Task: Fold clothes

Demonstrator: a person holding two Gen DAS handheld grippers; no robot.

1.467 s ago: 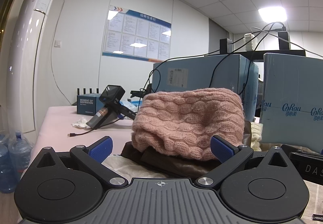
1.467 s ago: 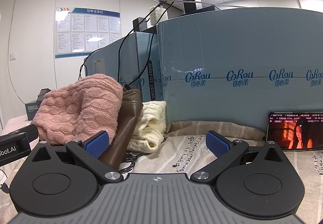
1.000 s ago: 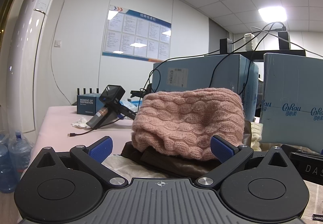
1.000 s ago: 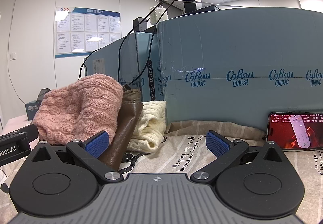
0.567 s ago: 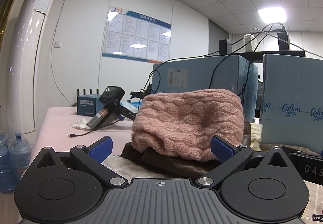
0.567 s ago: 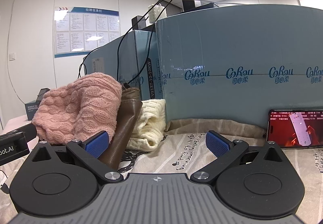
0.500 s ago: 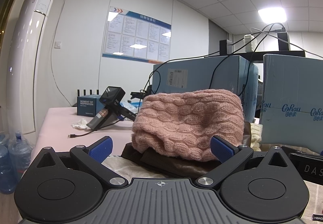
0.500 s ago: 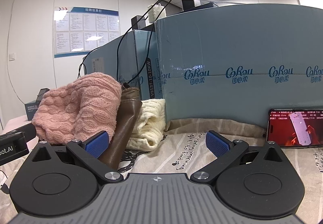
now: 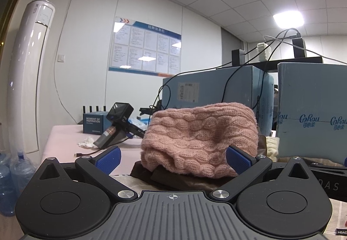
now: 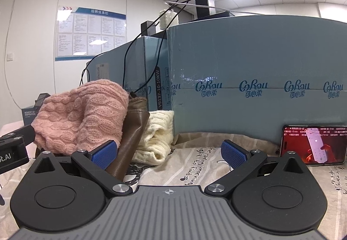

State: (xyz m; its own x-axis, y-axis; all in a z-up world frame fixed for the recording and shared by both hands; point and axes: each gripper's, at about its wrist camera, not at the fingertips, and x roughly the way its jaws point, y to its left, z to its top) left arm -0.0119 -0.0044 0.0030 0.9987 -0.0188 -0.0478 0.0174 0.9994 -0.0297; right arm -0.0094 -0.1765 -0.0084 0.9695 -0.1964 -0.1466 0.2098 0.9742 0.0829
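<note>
A: Fingers (image 9: 108, 158) of the left gripper (image 9: 172, 158): spread wide, released, nothing between the blue pads. Fingers (image 10: 103, 154) of the right gripper (image 10: 169, 153): likewise spread and empty.

B: Location of the clothes?

A: Left wrist view, working left to right. At 9 o'clock of the pile, a black handheld device (image 9: 118, 124) lies on the pink tabletop (image 9: 65, 138), a crumpled white tissue (image 9: 86, 144) just beside it. Dead ahead at 12 o'clock, a pink cable-knit sweater (image 9: 199, 138), bundled, rests on a brown leather garment (image 9: 180, 181). At 3 o'clock of the sweater, a cream knit (image 9: 272, 144) shows partly, against a blue carton (image 9: 312, 110).

B: Right wrist view?

A: The pink sweater (image 10: 84, 118) sits at 10 o'clock. The brown garment (image 10: 132, 133) leans against its right side, touching the left finger pad's background line; whether it contacts the pad, I cannot tell. The cream knit (image 10: 158, 138) lies just right of the brown garment, against the blue carton (image 10: 249, 66). At 12 o'clock, printed cloth (image 10: 195, 166) covers the surface between the fingers. At 3 o'clock, a phone (image 10: 313, 144) stands propped against the carton, screen lit.
</note>
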